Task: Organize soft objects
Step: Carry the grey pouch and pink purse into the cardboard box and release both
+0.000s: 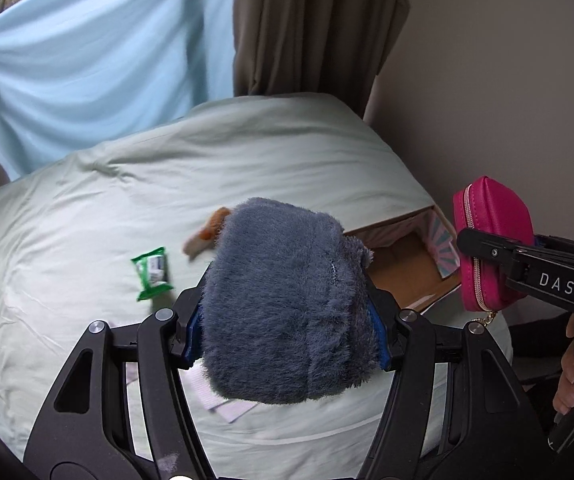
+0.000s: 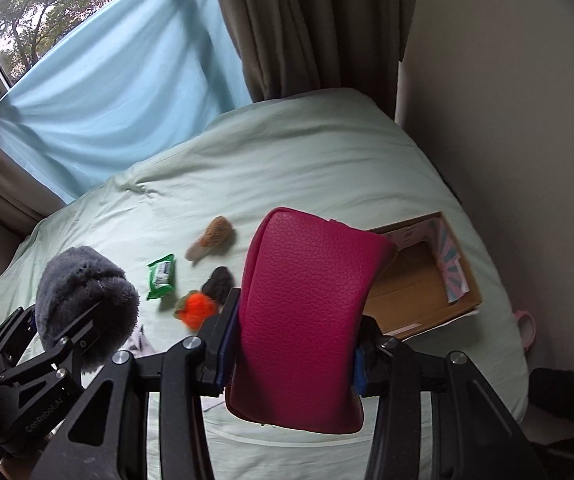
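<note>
While the left gripper point(image 1: 287, 316) clamps the grey plush pouch point(image 1: 287, 300) between its fingers and the right gripper point(image 2: 291, 352) pinches the pink leather purse point(image 2: 303, 320), both hang above the bed point(image 2: 287, 160). Carry each over the open cardboard box point(image 2: 415, 284) at the bed's right edge, lower well inside its walls, then release, right side first to avoid crowding.

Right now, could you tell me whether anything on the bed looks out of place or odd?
Nothing looks damaged or spilled. A green wipes packet, a brown plush, an orange pompom and a dark item lie scattered outside the cardboard box.
</note>
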